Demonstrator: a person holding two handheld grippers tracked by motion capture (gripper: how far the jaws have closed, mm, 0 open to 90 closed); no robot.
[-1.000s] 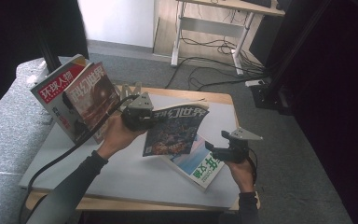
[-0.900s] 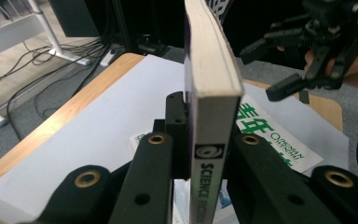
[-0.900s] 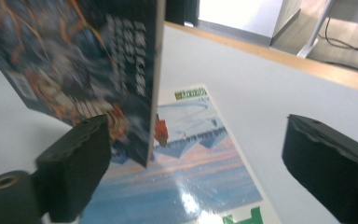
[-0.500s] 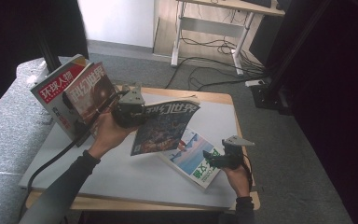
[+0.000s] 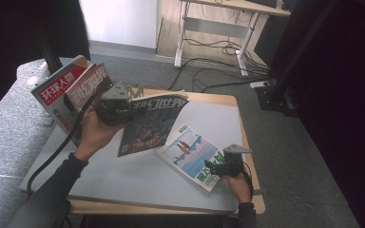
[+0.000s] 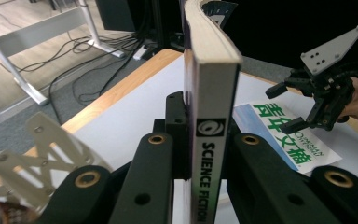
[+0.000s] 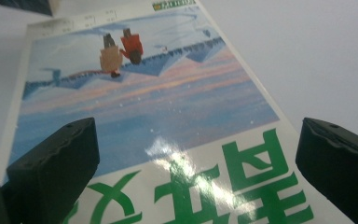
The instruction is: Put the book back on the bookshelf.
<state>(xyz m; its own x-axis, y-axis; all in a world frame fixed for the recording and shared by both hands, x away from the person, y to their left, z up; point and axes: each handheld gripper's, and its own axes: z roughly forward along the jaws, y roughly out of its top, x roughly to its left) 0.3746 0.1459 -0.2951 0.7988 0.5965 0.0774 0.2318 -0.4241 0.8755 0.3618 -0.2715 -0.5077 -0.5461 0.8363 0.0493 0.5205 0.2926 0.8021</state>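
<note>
far left: two magazines (image 5: 69, 92) stood upright at the table's (image 5: 123, 180) edge. left-centre: left gripper (image 5: 132, 99) was pinching the dark sci-fi magazine (image 5: 152, 124) by its spine, held raised off the table w/ cover tilted; in the left gripper view the spine (image 6: 210, 140) sat clamped btwn the jaws. right, near edge: right gripper (image 5: 211, 167), jaws spread wide after just opening, nothing btwn them, hovered low over the near end of the blue-and-white magazine (image 5: 192, 154), which lay flat on the table; green title (image 7: 242, 182) visible btwn its jaws.
</note>
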